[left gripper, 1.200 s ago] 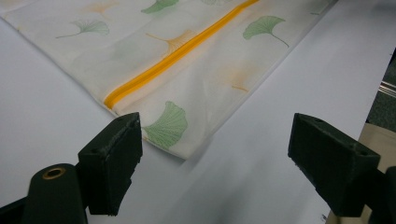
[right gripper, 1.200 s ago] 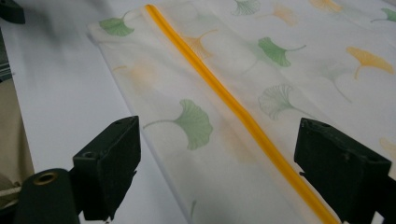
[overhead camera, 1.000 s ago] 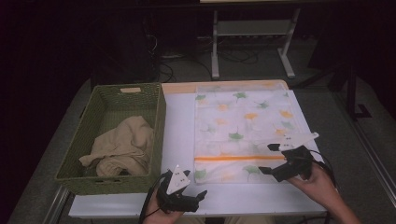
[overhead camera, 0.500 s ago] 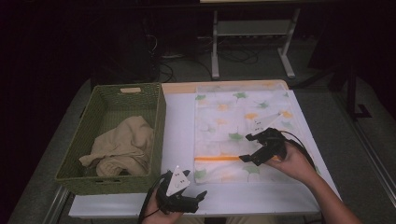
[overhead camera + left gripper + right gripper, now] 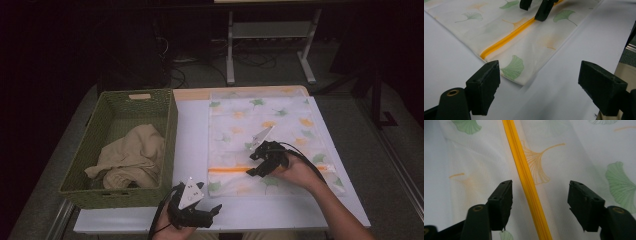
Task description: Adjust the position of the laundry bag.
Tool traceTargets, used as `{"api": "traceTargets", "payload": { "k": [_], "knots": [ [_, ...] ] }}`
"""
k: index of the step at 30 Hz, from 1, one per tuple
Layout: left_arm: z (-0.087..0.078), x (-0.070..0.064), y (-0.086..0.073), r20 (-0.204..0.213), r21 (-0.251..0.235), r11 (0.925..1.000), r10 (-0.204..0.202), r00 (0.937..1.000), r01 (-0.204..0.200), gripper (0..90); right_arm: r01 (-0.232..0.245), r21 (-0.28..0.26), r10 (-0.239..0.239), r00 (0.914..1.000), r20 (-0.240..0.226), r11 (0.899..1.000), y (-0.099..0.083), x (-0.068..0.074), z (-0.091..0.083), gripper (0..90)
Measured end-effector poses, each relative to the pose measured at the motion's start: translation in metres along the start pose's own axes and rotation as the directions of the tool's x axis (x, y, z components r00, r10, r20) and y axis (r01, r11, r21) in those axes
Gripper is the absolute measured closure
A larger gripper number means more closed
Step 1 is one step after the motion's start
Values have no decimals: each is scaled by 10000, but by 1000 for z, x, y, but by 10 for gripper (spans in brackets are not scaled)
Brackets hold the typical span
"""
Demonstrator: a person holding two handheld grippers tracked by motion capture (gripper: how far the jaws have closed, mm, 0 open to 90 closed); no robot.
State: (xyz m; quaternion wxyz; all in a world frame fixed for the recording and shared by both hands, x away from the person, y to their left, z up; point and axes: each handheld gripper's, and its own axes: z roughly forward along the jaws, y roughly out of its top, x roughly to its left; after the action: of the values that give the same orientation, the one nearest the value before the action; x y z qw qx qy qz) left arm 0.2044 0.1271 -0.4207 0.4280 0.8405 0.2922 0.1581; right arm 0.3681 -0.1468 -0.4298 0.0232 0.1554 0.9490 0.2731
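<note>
The counter (image 5: 192,135) carries a basket (image 5: 166,127) at left and a bag (image 5: 260,120) at right. The right tongs (image 5: 537,195), released, straddle its zipper (image 5: 524,175). The left tongs (image 5: 539,82) wait released at the near edge.

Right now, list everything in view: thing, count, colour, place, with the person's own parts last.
mesh bag: one, white with green and orange leaf print, flat on the table's right half.
zipper: one, orange-yellow, across the bag near its front edge.
basket: one, green woven, on the table's left side.
cloth: one, beige, crumpled inside the basket.
table: one, white top.
metal stand: one, pale grey, on the floor behind the table.
left gripper: one, black, fingers apart, at the table's front edge.
right gripper: one, black, fingers apart on either side of the zipper.
</note>
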Motion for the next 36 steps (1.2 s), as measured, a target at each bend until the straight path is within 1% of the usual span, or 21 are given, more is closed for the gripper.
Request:
{"api": "traceTargets", "payload": {
  "k": [2, 3, 4, 5, 7, 9, 10, 11, 12, 15, 16, 17, 19, 23, 24, 25, 26, 32, 34, 35, 36],
  "knots": [
    [0, 0, 0, 4, 12, 10000, -3, 10000, 3, 179, 61, 299, -64, 9999, 108, 9995, 0, 1, 5, 457],
    [0, 0, 0, -4, 10, 10000, 1, 10000, -1, 179, 169, 264, -173, 9997, 155, 9995, 1, 1, 4, 497],
    [0, 0, 0, -5, 10, 10000, 27, 10000, -27, 179, 146, 292, -149, 9998, 96, 9995, 1, 1, 4, 539],
    [0, 0, 0, 4, 20, 10000, 40, 10000, -41, 179, 239, 347, -241, 9997, 31, 9991, 2, 0, 4, 583],
    [0, -1, 1, 18, 37, 10000, 29, 10000, -29, 179, 385, 512, -385, 9993, -4, 9979, 5, 0, 4, 636],
    [0, -2, 1, 5, 18, 10000, 72, 10000, -72, 179, 413, 720, -409, 9991, -58, 9966, 9, 0, 4, 713],
    [0, -2, 1, 5, 18, 10000, 72, 10000, -72, 179, 413, 720, -409, 9991, -58, 9966, 9, 0, 4, 713],
    [0, -2, 1, 3, 18, 10000, 83, 10000, -83, 179, 498, 847, -490, 9987, -120, 9952, 12, -1, 5, 794],
    [0, -2, 0, 2, 20, 10000, 71, 10000, -71, 179, 537, 923, -525, 9985, -158, 9943, 13, -1, 5, 819],
    [-1, -1, 0, -15, 4, 10000, 41, 10000, -41, 179, 517, 886, -497, 9985, -247, 9947, 13, -3, 3, 850],
    [-1, -1, 0, -15, 4, 10000, 41, 10000, -41, 180, 517, 886, -497, 9985, -247, 9947, 13, -3, 3, 850],
    [-1, 0, 0, -26, -36, 10000, 1, 10000, -1, 179, 457, 733, -433, 9985, -344, 9963, 13, -2, -1, 855],
    [-1, 0, 0, -24, -28, 10000, 0, 10000, 0, 179, 248, 639, -225, 9991, -364, 9976, 14, 0, -6, 857],
    [-2, -1, 1, -77, -20, 10000, 78, 9999, -79, 179, 253, 496, -231, 9988, -436, 9984, 16, 5, -12, 856],
    [-1, -4, 1, -145, 15, 9997, 226, 9996, -226, 179, 335, 557, -307, 9983, -501, 9979, 16, 10, -15, 856],
    [-1, -4, 1, -145, 15, 9997, 226, 9996, -226, 179, 361, 558, -331, 9980, -531, 9978, 16, 11, -16, 855],
    [-1, -6, 2, -145, 29, 9994, 349, 9993, -348, 179, 383, 549, -351, 9977, -580, 9978, 16, 14, -17, 854],
    [0, -7, 2, -112, 63, 9993, 379, 9992, -378, 179, 550, 726, -491, 9955, -805, 9958, 18, 27, -18, 846],
    [0, -7, 2, -107, 62, 9993, 370, 9993, -369, 179, 612, 721, -551, 9949, -845, 9955, 18, 29, -17, 836],
    [0, -5, 2, -115, 70, 9992, 387, 9992, -386, 179, 609, 616, -549, 9940, -947, 9962, 18, 31, -17, 769],
    [0, -5, 1, -105, 54, 9993, 380, 9992, -380, 180, 607, 498, -556, 9937, -978, 9969, 18, 32, -18, 732]
  ]
}}
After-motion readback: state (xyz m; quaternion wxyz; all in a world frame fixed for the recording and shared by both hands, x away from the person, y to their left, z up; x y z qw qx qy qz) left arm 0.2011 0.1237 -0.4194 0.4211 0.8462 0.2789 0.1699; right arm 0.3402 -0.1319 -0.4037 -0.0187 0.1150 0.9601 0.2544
